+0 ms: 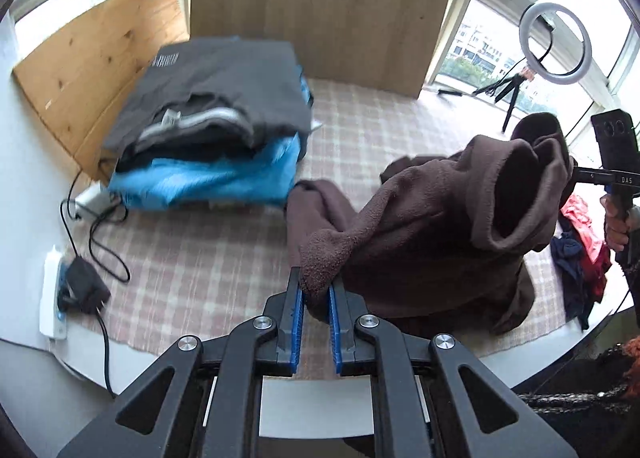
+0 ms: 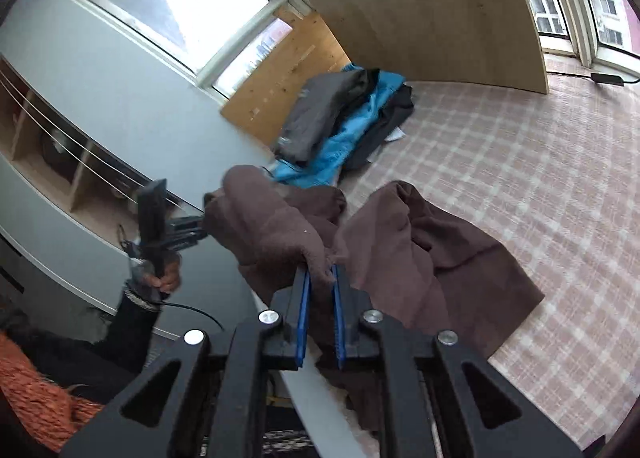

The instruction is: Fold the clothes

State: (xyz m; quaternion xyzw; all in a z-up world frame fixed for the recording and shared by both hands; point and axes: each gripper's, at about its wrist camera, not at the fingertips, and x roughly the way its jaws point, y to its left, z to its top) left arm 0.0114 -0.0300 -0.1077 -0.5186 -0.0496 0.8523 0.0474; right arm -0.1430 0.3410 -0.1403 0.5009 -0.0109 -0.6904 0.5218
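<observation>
A brown fleece garment (image 1: 432, 234) hangs lifted over the checked cloth, stretched between both grippers. My left gripper (image 1: 316, 282) is shut on one brown edge, which is pinched between its blue pads. My right gripper (image 2: 320, 272) is shut on another edge of the same fleece (image 2: 420, 250). In the left wrist view the right gripper's black body (image 1: 596, 178) shows at the far right, its tips hidden in the bunched fabric. In the right wrist view the left gripper's body (image 2: 176, 230) shows at the left, held by a hand (image 2: 166, 278). Part of the garment still trails on the cloth.
A stack of folded clothes (image 1: 216, 130), grey over blue, lies at the back left of the checked cloth (image 1: 200, 258). A power strip with a plugged adapter (image 1: 68, 290) and cables sits at the left edge. Loose red and dark clothes (image 1: 580, 250) lie at the right. A ring light (image 1: 556, 42) stands behind.
</observation>
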